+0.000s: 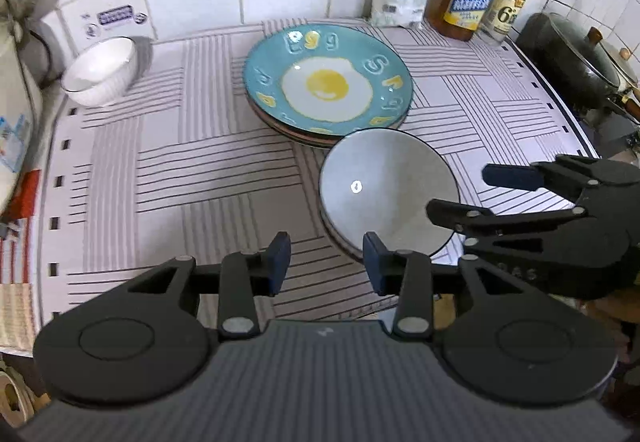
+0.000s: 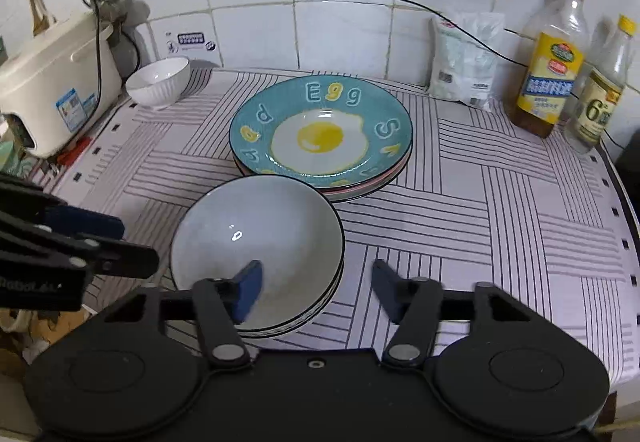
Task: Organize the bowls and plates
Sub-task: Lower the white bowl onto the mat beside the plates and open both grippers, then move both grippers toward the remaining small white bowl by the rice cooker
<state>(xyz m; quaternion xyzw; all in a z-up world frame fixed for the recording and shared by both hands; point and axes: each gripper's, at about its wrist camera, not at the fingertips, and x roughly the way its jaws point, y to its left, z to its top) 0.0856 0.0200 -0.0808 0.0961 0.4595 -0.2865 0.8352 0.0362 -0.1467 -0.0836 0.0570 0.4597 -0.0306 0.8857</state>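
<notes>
The plates already sat stacked mid-desk under the blue egg plate, and the grey bowls were nested just in front of them; the ribbed white bowl, apart at the back-left corner, seemingly remained. The left tool stood partly open and empty, while the right tool stood wide, straddling the grey bowls' near rim without gripping.

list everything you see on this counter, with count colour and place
egg plate: one, teal, tops a plate stack at mat centre
grey bowl: one, black rim, tops a bowl stack in front of the plates
white bowl: one, back left corner
bottles: two, yellow caps, back right
bag: one, white, against wall
rice cooker: one, cream, far left
pot: one, dark, far right
mat: one, striped, covers counter
left tool: open, empty
right tool: open, one finger over the grey bowl
</notes>
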